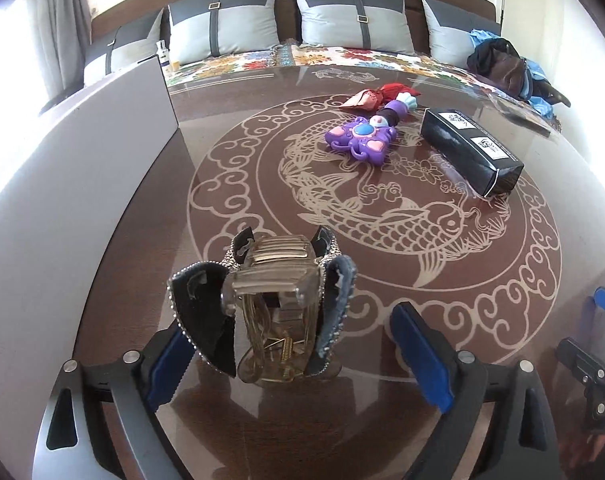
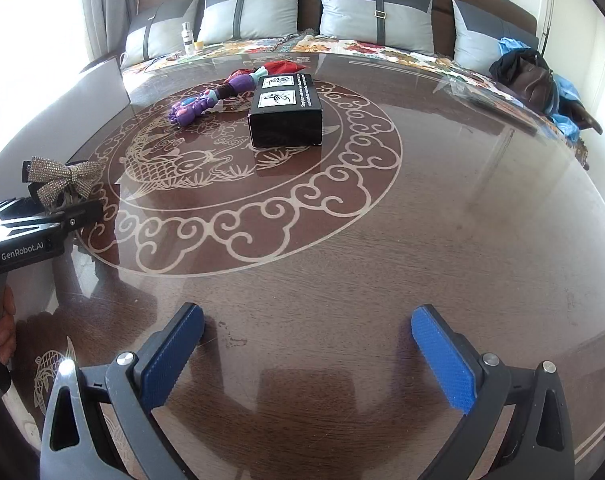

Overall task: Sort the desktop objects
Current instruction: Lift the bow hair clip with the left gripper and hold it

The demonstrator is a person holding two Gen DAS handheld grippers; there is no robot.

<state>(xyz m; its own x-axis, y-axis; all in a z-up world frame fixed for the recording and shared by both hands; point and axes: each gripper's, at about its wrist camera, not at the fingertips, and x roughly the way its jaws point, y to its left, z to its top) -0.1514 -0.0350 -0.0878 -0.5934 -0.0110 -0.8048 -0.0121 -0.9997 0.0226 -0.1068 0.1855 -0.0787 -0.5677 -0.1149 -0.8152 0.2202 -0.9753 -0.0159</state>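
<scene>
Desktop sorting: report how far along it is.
Done: apparently only the rhinestone-bow hair clip, set near the table's left edge, by the white panel. In hand: nothing; the left gripper stands open around the clip, its pads off it, and the right gripper is open over bare table. Left: the purple toy, the red cloth item and the black box, clustered mid-table.

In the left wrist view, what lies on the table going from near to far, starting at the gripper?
Left gripper, jaws open → clear plastic hair claw clip with a rhinestone bow standing between the blue pads → purple butterfly-shaped toy → crumpled red cloth at the far edge of the brown fish-patterned glass table.
</scene>
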